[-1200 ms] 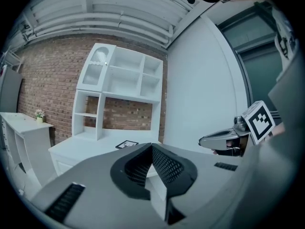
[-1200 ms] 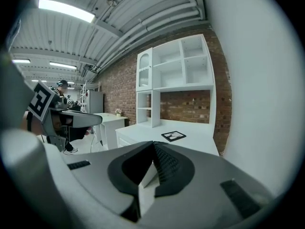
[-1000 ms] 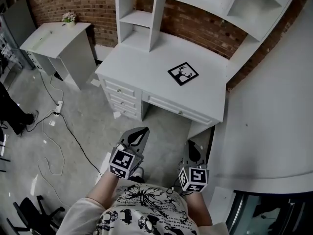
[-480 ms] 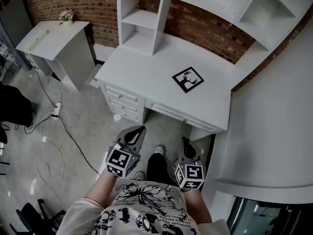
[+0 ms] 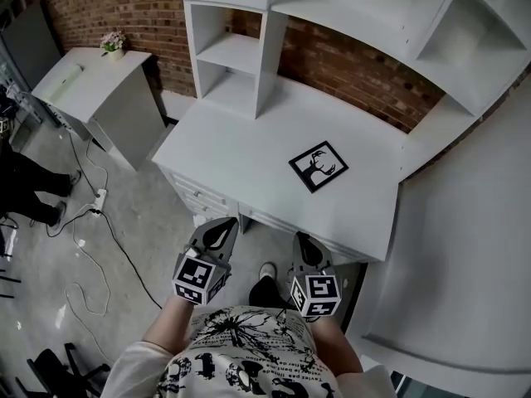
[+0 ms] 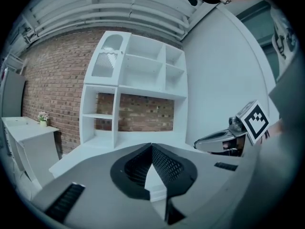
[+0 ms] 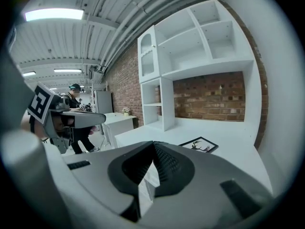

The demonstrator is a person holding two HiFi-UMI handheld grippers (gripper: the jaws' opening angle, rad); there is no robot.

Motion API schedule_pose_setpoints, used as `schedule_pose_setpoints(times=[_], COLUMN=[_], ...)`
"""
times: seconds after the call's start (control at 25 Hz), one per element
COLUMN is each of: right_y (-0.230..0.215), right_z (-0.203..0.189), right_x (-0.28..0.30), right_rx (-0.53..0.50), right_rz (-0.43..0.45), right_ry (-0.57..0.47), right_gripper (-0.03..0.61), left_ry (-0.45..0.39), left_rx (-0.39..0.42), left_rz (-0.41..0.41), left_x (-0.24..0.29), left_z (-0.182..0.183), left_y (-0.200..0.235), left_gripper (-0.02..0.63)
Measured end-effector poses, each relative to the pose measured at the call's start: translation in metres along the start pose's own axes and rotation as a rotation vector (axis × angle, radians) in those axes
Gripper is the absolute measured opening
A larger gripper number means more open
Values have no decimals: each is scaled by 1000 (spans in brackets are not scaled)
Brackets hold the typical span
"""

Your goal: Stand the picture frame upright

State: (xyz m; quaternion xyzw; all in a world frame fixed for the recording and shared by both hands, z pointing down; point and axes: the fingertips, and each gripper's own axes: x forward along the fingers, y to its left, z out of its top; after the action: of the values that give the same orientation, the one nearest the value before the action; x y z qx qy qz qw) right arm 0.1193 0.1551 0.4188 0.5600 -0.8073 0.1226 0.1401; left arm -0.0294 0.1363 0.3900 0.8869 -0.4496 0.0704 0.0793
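Both grippers are empty. Left gripper: fingers pressed together, nothing between them. Right gripper: the same, fingers together. Both hang in front of the surface's front edge, well short of the target.

The picture frame lies flat, face up, on the right half of the surface. It's turned corner-on to the front edge, with bare surface all round it. The right gripper view has it ahead and a bit right.

Handling, my read:
- Light and stiff, with a thin black border. It probably has a glazed front, so treat it as fragile and don't press on the middle.
- It's flat on smooth white paint, so expect it to slide rather than tip when you push it.
- There's no gap under it that I can see. Open up, take the border at the near corner or an edge, one finger over and one under, and pivot it up on the opposite edge.
- Use your other gripper to block the far edge so it can't skate.
- The back isn't visible, so I can't tell if there's a prop leg. It may need to lean on the shelf unit.

Count: one frame, two grippers, one surface, one side table with one flower pot, one person at the left edge.
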Motion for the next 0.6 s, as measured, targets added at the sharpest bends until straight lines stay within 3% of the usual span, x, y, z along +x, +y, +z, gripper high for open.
schedule_pose_setpoints(times=[0.32, 0.6], right_y=[-89, -147], right_z=[23, 15], right_x=[70, 116], right_rx=[13, 43], right_rz=[58, 63], right_ry=[36, 87], right_gripper=[6, 6], left_ry=[37, 100], left_rx=[-19, -34], left_rz=[42, 20], left_x=[110, 184], left_z=[17, 10], left_y=[8, 4], left_gripper=[12, 12])
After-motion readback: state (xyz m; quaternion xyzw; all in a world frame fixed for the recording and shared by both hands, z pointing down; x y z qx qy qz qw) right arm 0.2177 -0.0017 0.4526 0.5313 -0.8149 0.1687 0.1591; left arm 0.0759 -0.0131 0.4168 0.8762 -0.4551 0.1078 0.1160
